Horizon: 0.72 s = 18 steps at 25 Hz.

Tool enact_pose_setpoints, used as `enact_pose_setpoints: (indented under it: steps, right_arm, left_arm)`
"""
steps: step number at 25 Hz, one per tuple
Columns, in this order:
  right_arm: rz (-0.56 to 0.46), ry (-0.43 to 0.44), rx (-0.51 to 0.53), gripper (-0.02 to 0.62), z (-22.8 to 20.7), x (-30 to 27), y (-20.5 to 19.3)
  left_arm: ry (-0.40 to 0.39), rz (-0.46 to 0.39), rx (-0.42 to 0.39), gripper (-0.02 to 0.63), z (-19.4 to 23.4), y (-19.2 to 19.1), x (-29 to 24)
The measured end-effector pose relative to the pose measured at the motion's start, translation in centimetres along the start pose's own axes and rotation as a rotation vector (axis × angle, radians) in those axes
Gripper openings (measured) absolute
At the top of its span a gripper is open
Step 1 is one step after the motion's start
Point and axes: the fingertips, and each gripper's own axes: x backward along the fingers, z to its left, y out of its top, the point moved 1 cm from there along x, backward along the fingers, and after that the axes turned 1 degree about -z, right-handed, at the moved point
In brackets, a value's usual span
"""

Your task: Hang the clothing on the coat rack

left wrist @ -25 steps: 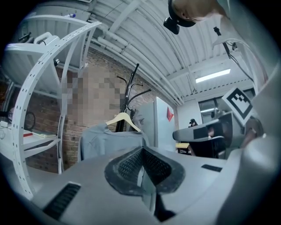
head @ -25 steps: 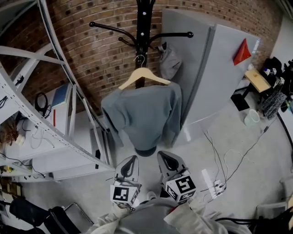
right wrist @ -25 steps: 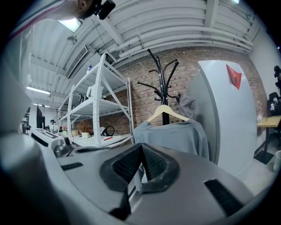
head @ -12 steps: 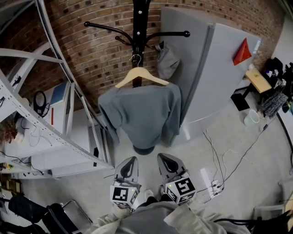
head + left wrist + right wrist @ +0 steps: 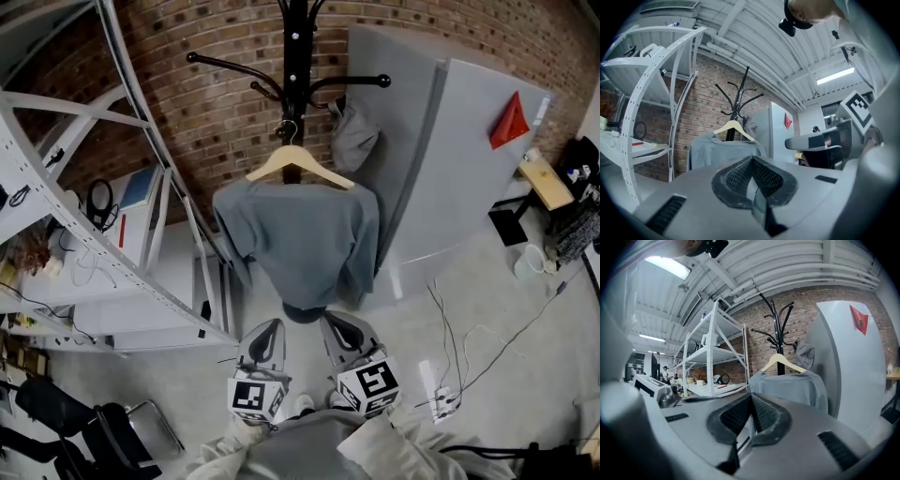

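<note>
The black coat rack (image 5: pixel 296 56) stood against the brick wall. On it I saw the grey sweater (image 5: pixel 300 234), hanging below the rack's curved arms with its shoulders spread, its sleeves drooping at both sides and its hem just above the rack's base. A pale wooden hanger (image 5: pixel 272 165) carried it, hooked close by the rack's pole. My left claw (image 5: pixel 266 328) and right claw (image 5: pixel 336 322) were each pressed together on nothing, side by side, apart from the sweater.
</note>
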Motion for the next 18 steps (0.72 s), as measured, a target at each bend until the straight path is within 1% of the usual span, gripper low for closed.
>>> enact_pose_setpoints:
  steps: [4, 8, 13, 18]
  right_arm:
    - [-0.007, 0.007, -0.003, 0.025, -0.9, 0.4, 0.1]
    - [-0.010, 0.013, -0.007, 0.025, -1.4, 0.7, 0.2]
    - [-0.012, 0.017, -0.008, 0.025, -1.7, 0.9, 0.2]
    - [-0.022, 0.009, -0.006, 0.025, -2.4, 0.8, 0.7]
  left_arm:
    - [0.005, -0.014, -0.025, 0.008, -0.5, -0.3, -0.4]
    - [0.001, -0.002, -0.030, 0.008, -1.2, -0.5, -0.6]
    - [0.001, -0.002, 0.011, 0.008, -1.4, -0.5, -0.9]
    - [0.008, -0.005, -0.005, 0.008, -1.4, 0.0, -1.5]
